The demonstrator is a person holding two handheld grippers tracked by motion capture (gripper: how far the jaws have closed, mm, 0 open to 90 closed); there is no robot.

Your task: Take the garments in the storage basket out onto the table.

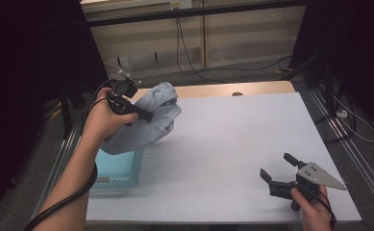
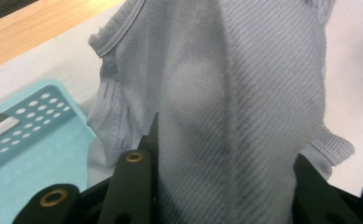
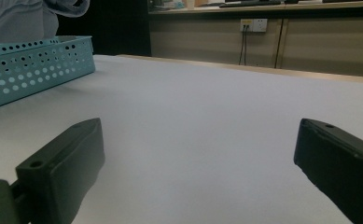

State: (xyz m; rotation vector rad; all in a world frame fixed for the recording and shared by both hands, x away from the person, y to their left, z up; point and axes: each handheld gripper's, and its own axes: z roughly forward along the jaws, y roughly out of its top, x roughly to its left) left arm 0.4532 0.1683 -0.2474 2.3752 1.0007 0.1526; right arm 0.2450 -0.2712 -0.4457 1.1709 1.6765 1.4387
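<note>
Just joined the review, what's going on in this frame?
A person works two handheld grippers at a white table. The left gripper has its jaws shut on a bunched grey garment, held up above the near edge of a teal basket. The right gripper rests low over bare table at the front right, jaws open, holding nothing.

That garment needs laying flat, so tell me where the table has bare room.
The white table is bare between the blue basket and the right gripper. It is crowded at the left edge, where the left gripper holds the grey garment over the basket.
</note>
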